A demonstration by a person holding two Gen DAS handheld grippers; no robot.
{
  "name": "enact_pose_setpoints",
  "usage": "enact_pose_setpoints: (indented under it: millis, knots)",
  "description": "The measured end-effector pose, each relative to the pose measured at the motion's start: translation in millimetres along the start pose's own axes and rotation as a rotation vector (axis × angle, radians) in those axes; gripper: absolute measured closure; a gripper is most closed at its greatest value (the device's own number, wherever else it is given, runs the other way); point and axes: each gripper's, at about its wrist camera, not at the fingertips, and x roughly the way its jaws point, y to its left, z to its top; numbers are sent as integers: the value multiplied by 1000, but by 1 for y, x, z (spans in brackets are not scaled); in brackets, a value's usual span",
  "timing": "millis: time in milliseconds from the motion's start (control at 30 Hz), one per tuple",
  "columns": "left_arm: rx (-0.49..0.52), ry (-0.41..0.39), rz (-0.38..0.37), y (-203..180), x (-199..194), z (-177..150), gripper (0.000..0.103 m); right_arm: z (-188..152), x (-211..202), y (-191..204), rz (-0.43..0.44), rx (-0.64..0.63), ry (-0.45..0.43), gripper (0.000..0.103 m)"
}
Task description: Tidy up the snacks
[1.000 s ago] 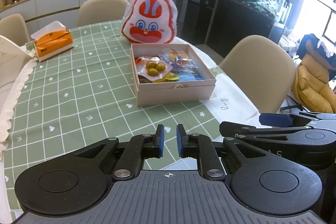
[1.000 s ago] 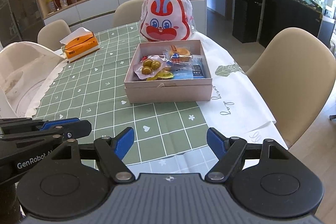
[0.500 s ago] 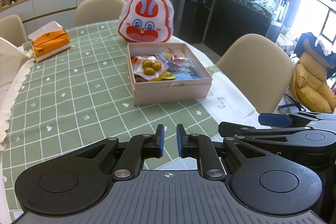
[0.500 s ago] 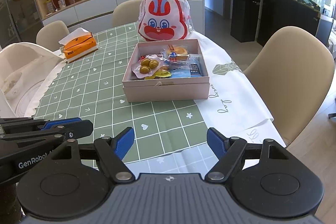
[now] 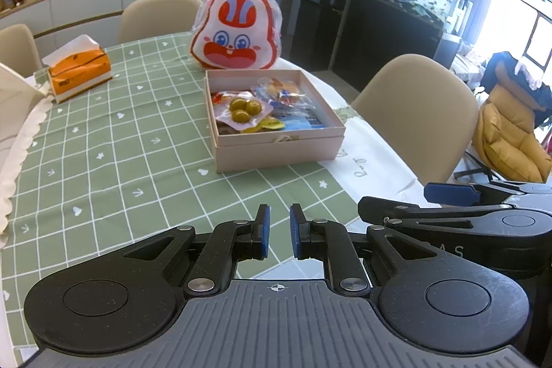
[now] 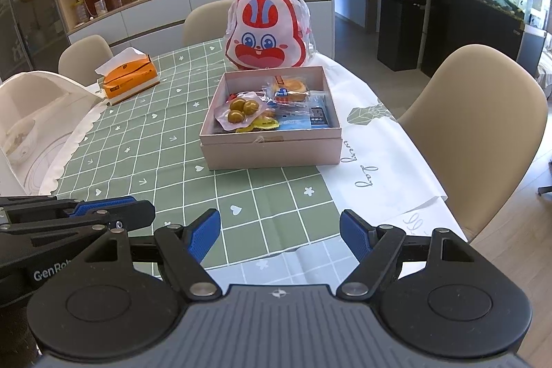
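A pink box (image 5: 276, 145) (image 6: 272, 150) stands on the green checked tablecloth and holds several wrapped snacks, with a pack of green olives (image 5: 243, 111) (image 6: 239, 111) on top. A red and white rabbit-face bag (image 5: 238, 30) (image 6: 267, 31) stands just behind the box. My left gripper (image 5: 277, 231) is nearly shut and empty, well short of the box near the table's front edge. My right gripper (image 6: 279, 237) is open and empty, also near the front edge. Each gripper shows at the edge of the other's view.
An orange tissue box (image 5: 79, 75) (image 6: 129, 80) lies at the back left. A white mesh food cover (image 6: 31, 119) stands at the far left. Beige chairs (image 5: 417, 112) (image 6: 483, 126) surround the table. A white cloth (image 6: 376, 161) covers the right side.
Both grippers have drawn slightly back and shifted; the box and bag sit a little differently in view. Neither gripper's jaws have changed.
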Motion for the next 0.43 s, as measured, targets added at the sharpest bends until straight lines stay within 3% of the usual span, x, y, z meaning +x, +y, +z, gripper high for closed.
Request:
enact_pose_setpoints:
  millis: [433]
  knots:
    - [15,-4,-23,0,7,0,86,3,8,-3,-9,5,13,26]
